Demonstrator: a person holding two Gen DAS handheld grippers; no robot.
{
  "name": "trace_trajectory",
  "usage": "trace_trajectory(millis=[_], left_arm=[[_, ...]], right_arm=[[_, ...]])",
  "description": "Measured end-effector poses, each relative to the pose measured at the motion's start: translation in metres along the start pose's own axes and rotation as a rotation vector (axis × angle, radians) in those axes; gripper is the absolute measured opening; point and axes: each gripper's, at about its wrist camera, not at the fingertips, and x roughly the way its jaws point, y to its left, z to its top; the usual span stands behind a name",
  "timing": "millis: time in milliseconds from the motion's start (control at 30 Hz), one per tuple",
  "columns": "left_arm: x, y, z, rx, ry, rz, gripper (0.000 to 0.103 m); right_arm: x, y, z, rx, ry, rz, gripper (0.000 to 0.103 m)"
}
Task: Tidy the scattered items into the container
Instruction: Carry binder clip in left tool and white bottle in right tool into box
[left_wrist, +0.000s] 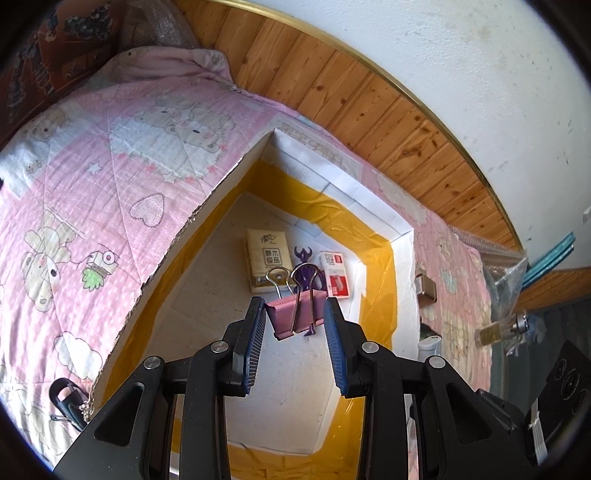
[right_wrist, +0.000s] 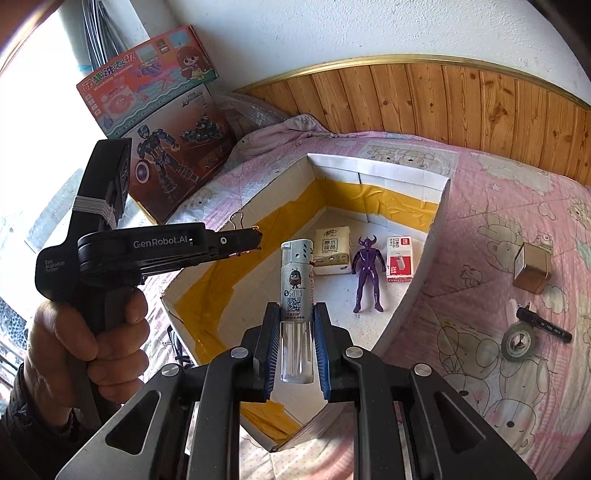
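From the left wrist we are looking steeply down between our fingers into the open box (left_wrist: 400, 258), close above its floor. From the right wrist we are looking forward and down from farther back, taking in the same box (right_wrist: 437, 229) ahead of the claw. Both views are sharing the box interior, the pink quilt (left_wrist: 92, 192) around it and the wooden wall panel (right_wrist: 461, 99) beyond.

Pink binder clip (left_wrist: 291, 310) above box (left_wrist: 402, 266); lighter (right_wrist: 295, 291) upright.

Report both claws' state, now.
Left claw: jaws apart around the binder clip; grip cannot be told.
Right claw: shut on the lighter.
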Motion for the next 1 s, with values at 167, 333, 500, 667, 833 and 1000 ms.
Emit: trace_trajectory(millis=[167, 333, 500, 667, 833, 1000], left_arm=[[0.008, 0.003, 0.003, -0.021, 0.019, 0.006, 0.033], [0.014, 0.011, 0.006, -0.016, 0.036, 0.041, 0.033], [0.013, 0.018, 0.010, 0.017, 0.029, 0.081, 0.033], [0.014, 0.019, 0.009, 0.058, 0.037, 0.100, 0.033], [0.018, 0.016, 0.008, 0.088, 0.052, 0.098, 0.033], [0.019, 0.017, 0.008, 0.106, 0.055, 0.106, 0.033]], right_arm=[[0.009, 0.003, 0.004, 0.006, 0.035, 0.014, 0.019], [0.017, 0.001, 0.010, 0.019, 0.068, 0.012, 0.019], [0.032, -0.010, 0.026, 0.105, 0.116, 0.051, 0.019], [0.048, -0.015, 0.050, 0.187, 0.149, 0.093, 0.019], [0.069, -0.018, 0.073, 0.238, 0.173, 0.102, 0.019], [0.091, -0.022, 0.090, 0.292, 0.196, 0.107, 0.019]])
